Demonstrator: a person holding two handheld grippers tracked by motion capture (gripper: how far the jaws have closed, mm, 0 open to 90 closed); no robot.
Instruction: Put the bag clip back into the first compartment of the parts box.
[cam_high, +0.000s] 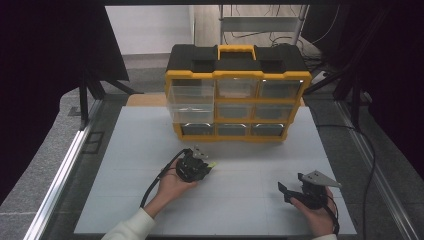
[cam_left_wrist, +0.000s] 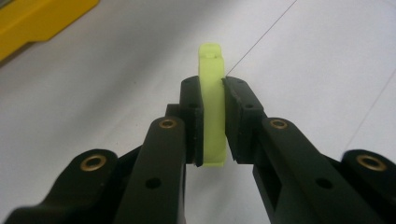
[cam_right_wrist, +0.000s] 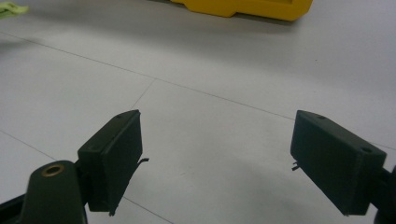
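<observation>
A flat lime-green plastic piece (cam_left_wrist: 212, 88) stands on edge between the pads of my left gripper (cam_left_wrist: 213, 85), which is shut on it just above the white board. From above, that left gripper (cam_high: 202, 167) is left of the board's centre, with the green piece (cam_high: 212, 164) poking out at its tip. My right gripper (cam_high: 286, 191) rests near the front right of the board. Its jaws stand wide apart in the right gripper view, and the right gripper (cam_right_wrist: 219, 154) holds nothing. The green piece (cam_right_wrist: 9, 8) shows far off at that view's top left.
A yellow and black organiser box (cam_high: 237, 100) with several clear drawers stands at the back of the white board (cam_high: 235, 205); its top left drawer sticks out. Its yellow base (cam_right_wrist: 243, 7) lies ahead of the right gripper. Metal rails run along both sides of the table.
</observation>
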